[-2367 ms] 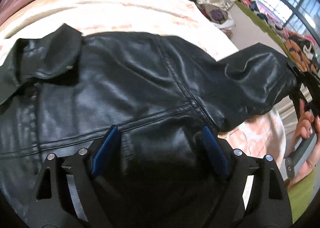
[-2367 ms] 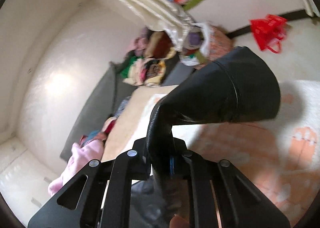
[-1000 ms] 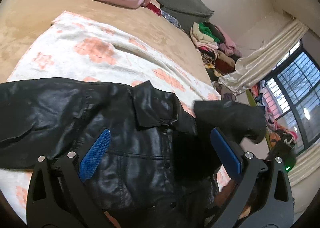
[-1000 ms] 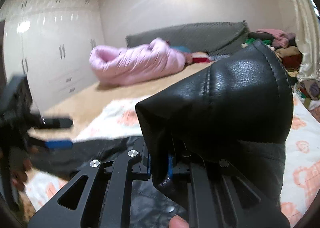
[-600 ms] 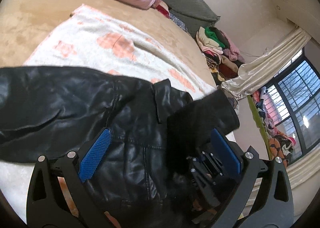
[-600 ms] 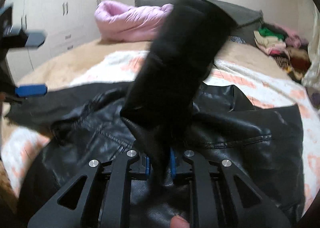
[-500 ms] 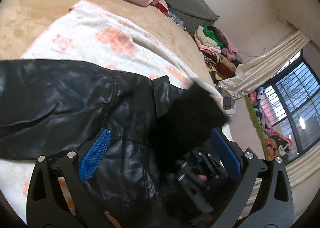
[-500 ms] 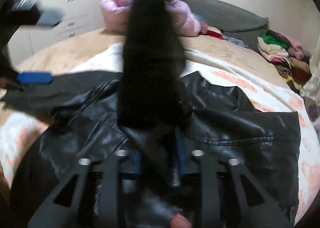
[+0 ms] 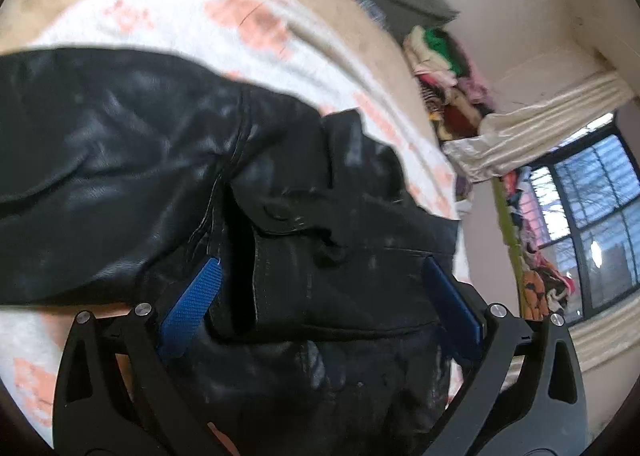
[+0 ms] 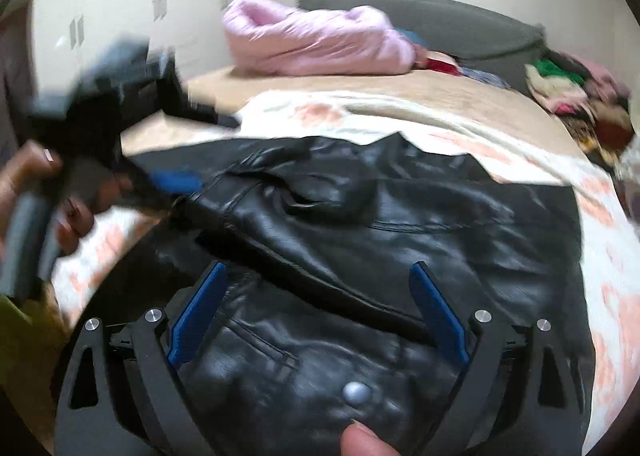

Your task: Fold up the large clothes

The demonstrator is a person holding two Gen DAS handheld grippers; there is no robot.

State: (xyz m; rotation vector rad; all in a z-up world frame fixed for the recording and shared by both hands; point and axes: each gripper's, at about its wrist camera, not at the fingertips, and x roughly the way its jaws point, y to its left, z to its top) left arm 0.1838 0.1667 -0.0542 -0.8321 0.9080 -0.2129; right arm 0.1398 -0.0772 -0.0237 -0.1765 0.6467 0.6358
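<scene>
1. On the blanket (image 10: 404, 106) covering the bed, jacket (image 10: 400, 216) lies spread, near sleeve laid across its body, likely a first fold.
2. Left gripper (image 9: 320, 296): jaws wide, empty, over the jacket's left side; judged ready for the other sleeve.
3. Right gripper (image 10: 318, 304): jaws just opened, pads clear of the leather.
4. No containers seen.

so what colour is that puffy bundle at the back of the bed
Pale pink. The bundle shows best in the right wrist view, lying in front of the grey headboard.
</scene>
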